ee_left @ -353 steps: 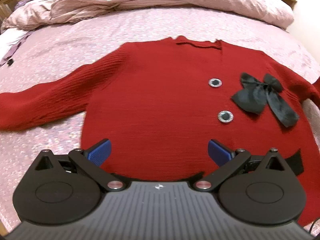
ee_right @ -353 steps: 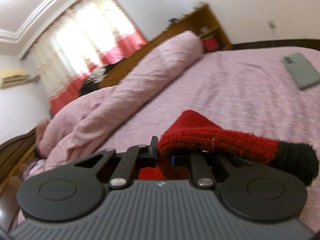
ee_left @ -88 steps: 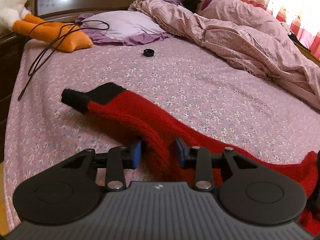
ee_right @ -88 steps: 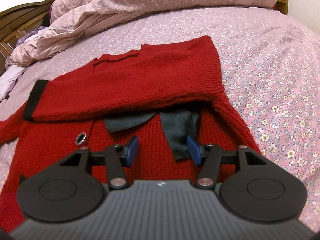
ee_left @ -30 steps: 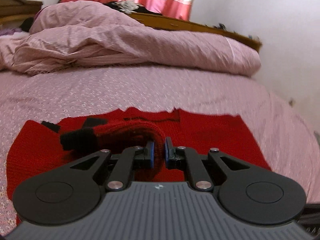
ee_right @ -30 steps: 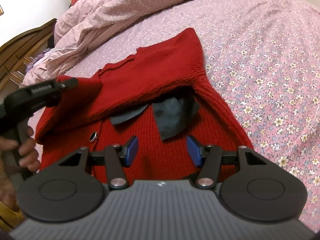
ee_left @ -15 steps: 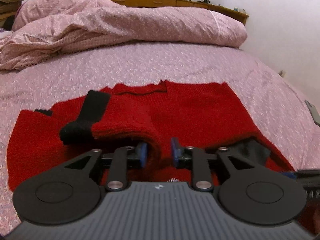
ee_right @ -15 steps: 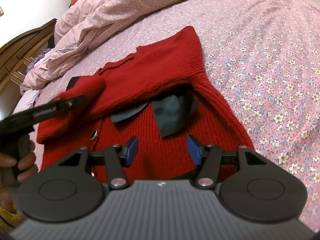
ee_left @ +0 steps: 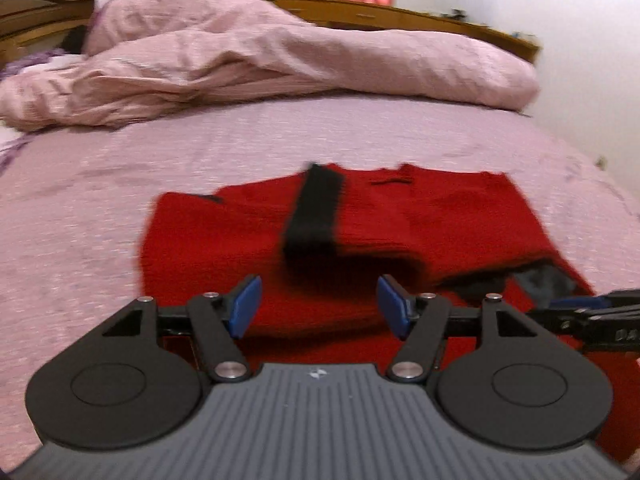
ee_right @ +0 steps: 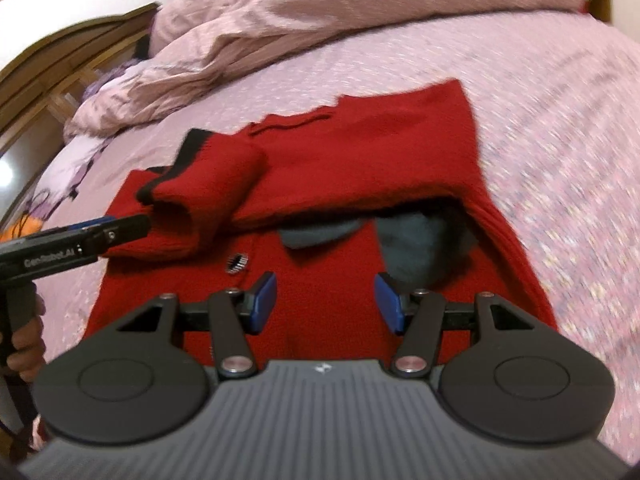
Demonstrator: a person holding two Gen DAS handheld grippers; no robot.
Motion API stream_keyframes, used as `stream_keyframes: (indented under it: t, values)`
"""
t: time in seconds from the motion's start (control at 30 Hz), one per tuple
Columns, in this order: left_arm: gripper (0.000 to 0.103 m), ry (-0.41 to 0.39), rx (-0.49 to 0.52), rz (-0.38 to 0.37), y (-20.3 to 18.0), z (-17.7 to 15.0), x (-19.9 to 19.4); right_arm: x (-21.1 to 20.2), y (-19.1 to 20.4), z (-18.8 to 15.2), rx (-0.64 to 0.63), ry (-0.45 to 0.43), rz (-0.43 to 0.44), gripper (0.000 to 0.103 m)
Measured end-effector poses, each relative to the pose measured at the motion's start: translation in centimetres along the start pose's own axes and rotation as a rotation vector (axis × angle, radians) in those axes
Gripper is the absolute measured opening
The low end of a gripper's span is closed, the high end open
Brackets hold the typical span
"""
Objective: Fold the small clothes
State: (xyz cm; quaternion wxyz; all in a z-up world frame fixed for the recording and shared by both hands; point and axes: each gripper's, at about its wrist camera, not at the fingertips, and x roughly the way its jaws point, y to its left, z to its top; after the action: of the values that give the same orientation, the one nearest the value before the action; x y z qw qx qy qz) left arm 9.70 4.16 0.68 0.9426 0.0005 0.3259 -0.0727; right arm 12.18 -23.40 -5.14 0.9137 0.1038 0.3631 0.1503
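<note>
**Letting go of the sleeve over a red sweater**

Looking along our left gripper [ee_left: 319,306], we see its jaws opening with nothing pressed between the blue pads [ee_left: 245,305]; the red sweater [ee_left: 420,220] lies on the bed beyond them. Both sleeves are folded in across the body of the sweater. The left sleeve [ee_right: 208,192] lies across the chest, its black cuff [ee_left: 314,208] pointing toward the far side, near the neckline. The picture is blurred, so finer knit detail cannot be made out.

From our right gripper [ee_right: 325,302], the jaws stand parted and grasp nothing; they hover above the near half of the sweater. A black bow [ee_right: 416,248] peeks out from under the folded right sleeve, just beyond the right pad, and a round button [ee_right: 238,263] sits just beyond the left pad. At the left edge of this view the left gripper's tip is just beside the folded sleeve, with our hand [ee_right: 26,344] on its handle below.

The sweater rests on the pink flowered bedsheet [ee_right: 560,128]. A rumpled pink duvet [ee_left: 280,64] is heaped along the far side, with a wooden headboard [ee_right: 60,64] at far left.
</note>
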Motion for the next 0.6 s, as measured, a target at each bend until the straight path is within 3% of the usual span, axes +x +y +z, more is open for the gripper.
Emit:
stream_keyframes:
  t: [0.2, 0.4, 0.6]
  values:
    - [0.07, 0.036, -0.063, 0.152, 3.6, -0.7, -0.1, 1.7, 4.1, 2.2, -0.142, 0.0, 0.062, 0.058]
    - [0.07, 0.074, -0.116, 0.193, 5.2, -1.5, 0.4, 4.9, 8.7, 4.4, -0.264, 0.037, 0.11, 0.057]
    - [0.07, 0.108, -0.109, 0.204, 5.3, -2.3, 1.6, 9.3, 11.9, 6.2, -0.397, 0.063, 0.004, 0.057]
